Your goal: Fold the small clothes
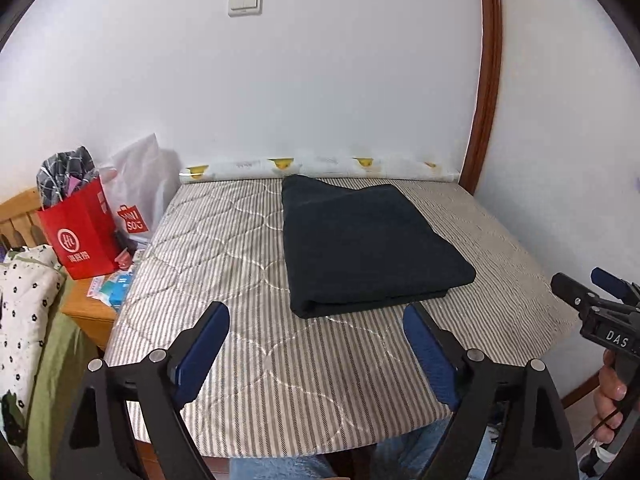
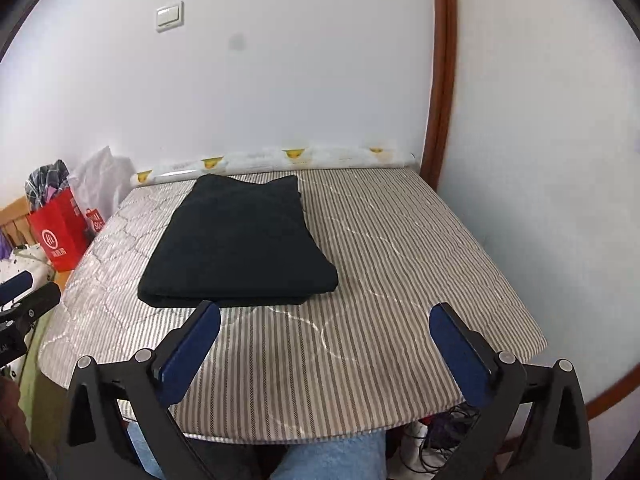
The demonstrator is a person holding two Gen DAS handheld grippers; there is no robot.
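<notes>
A dark navy garment (image 1: 368, 240) lies folded into a thick rectangle on the striped quilted pad (image 1: 248, 344) of the table. It also shows in the right wrist view (image 2: 236, 240), left of centre. My left gripper (image 1: 318, 312) is open and empty, held just in front of the garment's near edge. My right gripper (image 2: 326, 312) is open and empty, held near the front of the pad (image 2: 384, 264), to the right of the garment. The right gripper also shows at the right edge of the left wrist view (image 1: 588, 284).
A red paper bag (image 1: 82, 236) with cloth in it and a white plastic bag (image 1: 140, 188) stand on a wooden stand at the left. A rolled sheet (image 1: 320, 168) lies along the wall. A wooden door frame (image 1: 486, 80) rises at the right. My jeans (image 2: 336, 456) show below.
</notes>
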